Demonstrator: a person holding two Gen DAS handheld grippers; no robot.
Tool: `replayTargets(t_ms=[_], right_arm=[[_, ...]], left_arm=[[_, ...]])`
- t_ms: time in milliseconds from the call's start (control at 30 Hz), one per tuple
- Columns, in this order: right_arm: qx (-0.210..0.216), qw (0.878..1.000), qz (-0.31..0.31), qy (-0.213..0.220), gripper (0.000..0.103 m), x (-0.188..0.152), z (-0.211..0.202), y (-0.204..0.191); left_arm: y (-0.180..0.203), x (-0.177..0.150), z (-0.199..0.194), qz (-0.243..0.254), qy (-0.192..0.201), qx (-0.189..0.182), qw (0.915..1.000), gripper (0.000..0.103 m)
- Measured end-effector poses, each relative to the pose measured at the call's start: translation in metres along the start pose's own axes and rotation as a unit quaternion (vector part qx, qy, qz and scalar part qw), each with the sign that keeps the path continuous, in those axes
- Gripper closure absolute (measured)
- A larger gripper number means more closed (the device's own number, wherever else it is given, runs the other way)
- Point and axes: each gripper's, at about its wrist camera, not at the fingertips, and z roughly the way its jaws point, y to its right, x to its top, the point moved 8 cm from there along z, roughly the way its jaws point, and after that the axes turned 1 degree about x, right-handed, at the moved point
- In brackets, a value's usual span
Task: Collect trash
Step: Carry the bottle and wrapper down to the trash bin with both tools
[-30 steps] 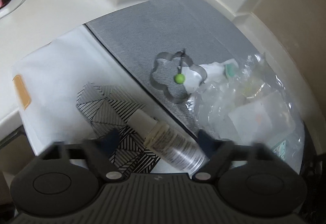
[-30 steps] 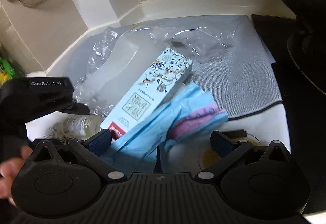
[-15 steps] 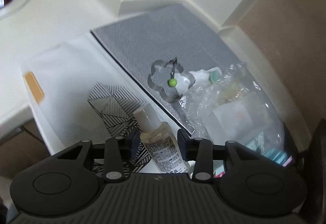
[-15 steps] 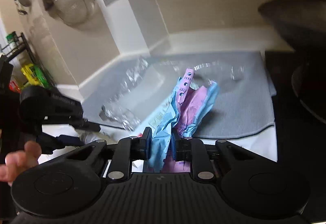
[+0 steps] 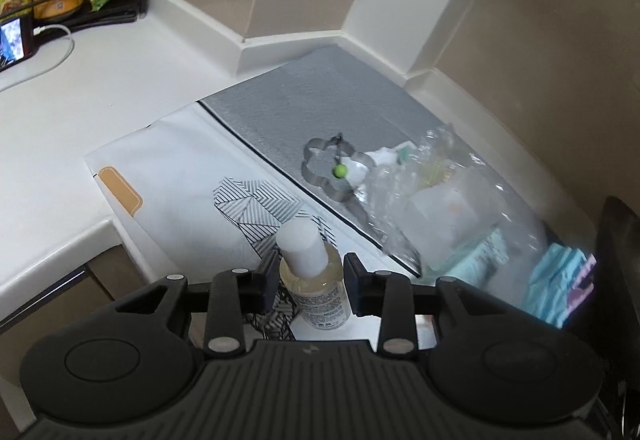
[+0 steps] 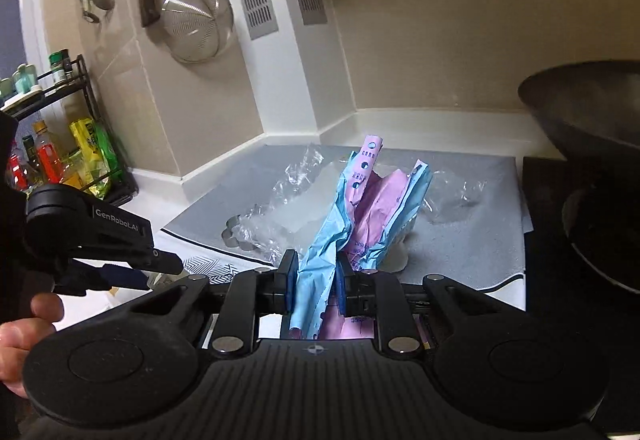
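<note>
My left claw (image 5: 310, 282), jaws just closing, grips the small bottle (image 5: 314, 276); my right claw (image 6: 317, 282) clamps crumpled blue-pink wrapper (image 6: 360, 212) above the worktop (image 5: 60, 128).

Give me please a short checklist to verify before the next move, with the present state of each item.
1. Left gripper closed on the small bottle: ok.
2. Right gripper closed on the blue and pink wrapper: ok.
3. Bottle cap on: ok.
4. Wrapper lifted off the grey mat: ok.
5. Clear plastic and light blue box collected: not ok.
6. Trash bin within reach: cannot tell.
</note>
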Motion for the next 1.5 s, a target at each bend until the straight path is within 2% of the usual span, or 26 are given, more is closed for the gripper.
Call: replayTargets(t_ms=[200,400,667,833,1000,1133,1300,1500], right_arm=[[0.024,1.0,-0.015,0.014,0.082,0.001,-0.019,-0.015],[0.074,0.996,-0.041,0.027,0.082,-0.001,-0.048,-0.046],[0.161,0.984,-0.075,0.014,0.082,-0.023,-0.082,-0.106],[0.208,0.973,-0.099,-0.017,0.082,-0.05,-0.096,-0.143],[0.231,0.963,-0.123,-0.059,0.082,-0.085,-0.098,-0.168],[0.229,0.959,-0.137,-0.099,0.082,-0.118,-0.086,-0.174],[0.225,0.952,-0.16,-0.132,0.082,-0.157,-0.071,-0.176],[0.212,0.945,-0.165,-0.187,0.082,-0.209,-0.036,-0.168]], left_arm=[[-0.005,-0.006,-0.04,0.024,0.035,-0.021,0.9989,0.065],[-0.027,-0.022,-0.085,0.022,0.058,-0.032,0.9976,0.065],[-0.082,-0.053,-0.149,0.002,0.09,-0.015,0.9958,0.065],[-0.125,-0.084,-0.17,-0.005,0.089,0.016,0.9959,0.065],[-0.162,-0.114,-0.17,-0.013,0.071,0.035,0.9968,0.065],[-0.185,-0.143,-0.154,-0.018,0.048,0.046,0.9976,0.065],[-0.203,-0.173,-0.126,-0.02,0.022,0.047,0.9984,0.065],[-0.223,-0.206,-0.074,-0.017,-0.02,0.052,0.9983,0.065]])
